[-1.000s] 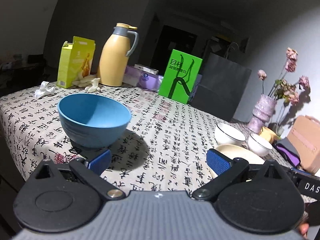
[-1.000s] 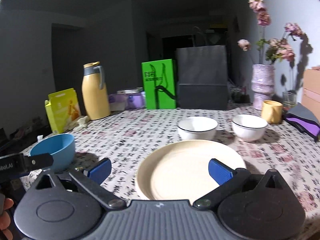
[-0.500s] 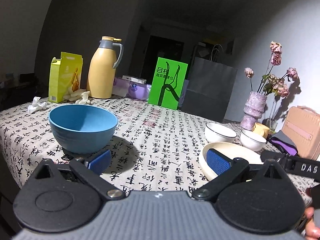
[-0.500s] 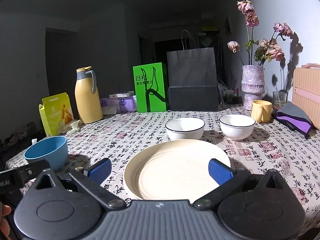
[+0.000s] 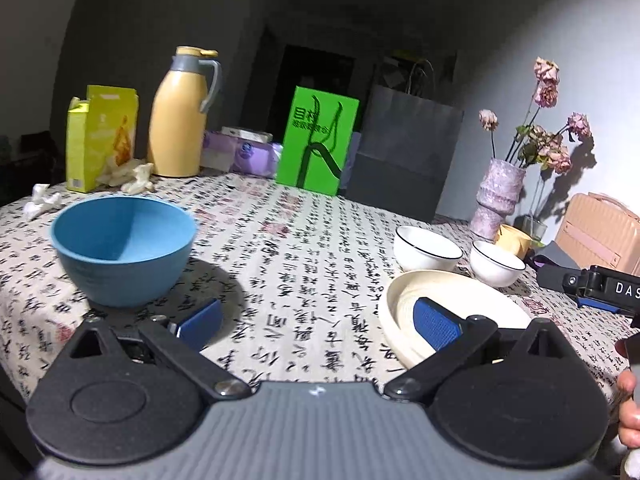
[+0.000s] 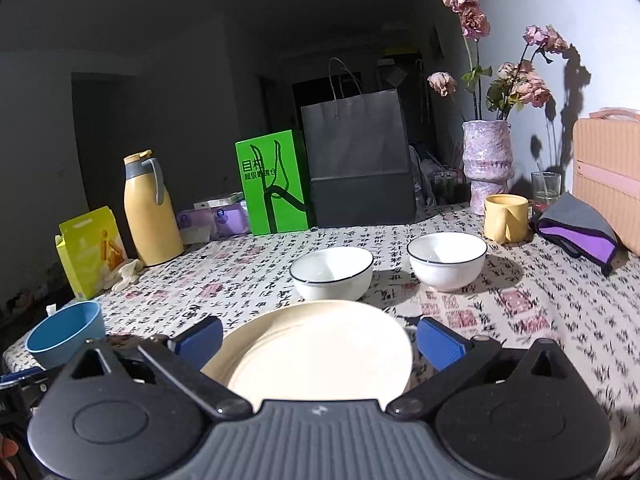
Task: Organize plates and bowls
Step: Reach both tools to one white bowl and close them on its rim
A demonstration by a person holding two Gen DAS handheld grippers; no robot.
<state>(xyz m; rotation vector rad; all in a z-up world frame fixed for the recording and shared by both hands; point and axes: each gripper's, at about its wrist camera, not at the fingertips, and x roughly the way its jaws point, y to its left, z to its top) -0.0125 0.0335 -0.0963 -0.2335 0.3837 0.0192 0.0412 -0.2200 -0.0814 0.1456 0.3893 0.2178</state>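
Cream round plate (image 6: 320, 344): lying flat on the tabletop (image 6: 500, 300), which is covered in a calligraphy-print cloth; sitting between the spread fingers of the right gripper (image 6: 318, 340), near its front edge.
Blue plastic bowl (image 5: 122, 248): standing upright at the left side of the tabletop, just ahead of the left finger of the left gripper (image 5: 318, 328).
White bowls with dark rims: two, one wider (image 6: 332, 272) and one smaller (image 6: 447, 260), standing side by side just behind the plate.
Left gripper: hovering released, jaws wide, holding nothing.
Right gripper: hovering released, jaws wide, gripping nothing; plate not clamped.
Yellow mug (image 6: 505, 218): standing behind the smaller white bowl.
Yellow thermos jug (image 5: 180, 116): standing at the far left.
Green box (image 6: 274, 184): standing upright beside a dark paper bag (image 6: 360, 160).
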